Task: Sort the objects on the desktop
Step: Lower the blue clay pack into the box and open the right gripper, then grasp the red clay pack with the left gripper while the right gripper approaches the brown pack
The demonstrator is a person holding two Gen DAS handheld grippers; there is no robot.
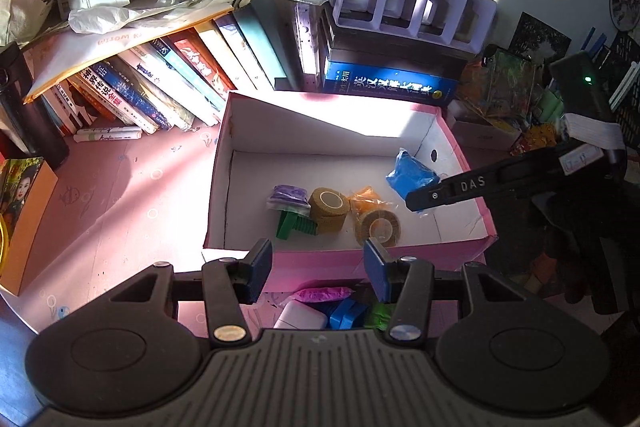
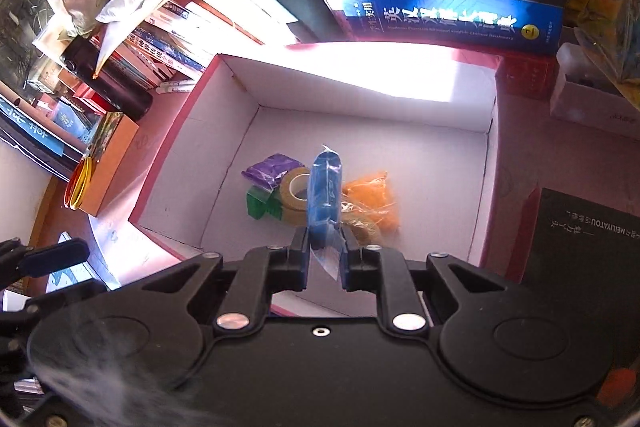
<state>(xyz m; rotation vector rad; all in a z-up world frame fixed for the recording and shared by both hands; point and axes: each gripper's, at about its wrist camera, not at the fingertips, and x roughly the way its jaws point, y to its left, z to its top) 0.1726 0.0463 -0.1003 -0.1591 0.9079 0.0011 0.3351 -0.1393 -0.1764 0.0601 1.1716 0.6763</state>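
Note:
A pink box with a white inside (image 1: pixel 320 263) (image 2: pixel 168 131) sits on the desk. In it lie a purple packet (image 1: pixel 286 195) (image 2: pixel 272 167), a green piece (image 1: pixel 292 225) (image 2: pixel 260 205), two tan tape rolls (image 1: pixel 330 209) (image 1: pixel 378 225), and an orange packet (image 1: pixel 368 199) (image 2: pixel 372 197). My right gripper (image 2: pixel 325 247) (image 1: pixel 416 201) is shut on a blue wrapped packet (image 2: pixel 325 193) (image 1: pixel 410 175) and holds it over the box. My left gripper (image 1: pixel 318 267) is open and empty just outside the box's near wall.
Leaning books (image 1: pixel 160 87) and two white markers (image 1: pixel 108 135) lie left of the box. A blue dictionary (image 1: pixel 388 85) under a white organizer (image 1: pixel 408 7) stands behind it. A magenta packet (image 1: pixel 322 294), white charger (image 1: pixel 300 315) and blue piece (image 1: pixel 348 313) lie under my left gripper.

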